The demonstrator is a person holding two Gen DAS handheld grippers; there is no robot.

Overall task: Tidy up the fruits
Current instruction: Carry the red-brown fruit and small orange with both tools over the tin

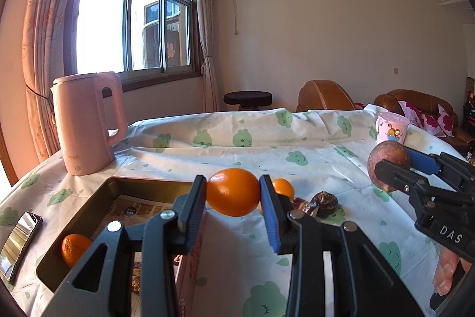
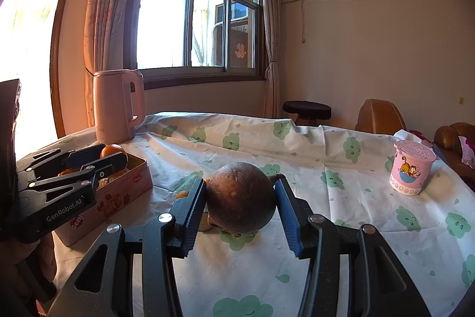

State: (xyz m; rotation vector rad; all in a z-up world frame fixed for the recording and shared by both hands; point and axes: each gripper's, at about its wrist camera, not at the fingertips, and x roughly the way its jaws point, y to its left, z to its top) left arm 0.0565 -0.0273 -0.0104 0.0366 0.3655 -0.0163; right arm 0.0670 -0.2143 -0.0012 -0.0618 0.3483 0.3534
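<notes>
My left gripper (image 1: pixel 233 193) is shut on an orange (image 1: pixel 233 192) and holds it above the right edge of the open pink tin (image 1: pixel 89 198). One orange (image 1: pixel 74 248) lies inside the tin. My right gripper (image 2: pixel 241 196) is shut on a round brown fruit (image 2: pixel 241 198) and holds it above the cloth. That fruit (image 1: pixel 387 165) shows at the right of the left wrist view, in the right gripper (image 1: pixel 394 168). A small orange (image 1: pixel 283 187) and a dark brown fruit (image 1: pixel 326 201) lie on the cloth behind the left gripper. The left gripper (image 2: pixel 111 161) hangs over the tin (image 2: pixel 124 192) in the right wrist view.
A pink kettle (image 1: pixel 86 121) stands at the table's back left. A pink cartoon cup (image 2: pixel 411 171) stands at the right. A phone (image 1: pixel 19 242) lies left of the tin. Wrapped sweets (image 1: pixel 302 205) lie by the dark fruit. Sofas (image 1: pixel 415 106) stand beyond the table.
</notes>
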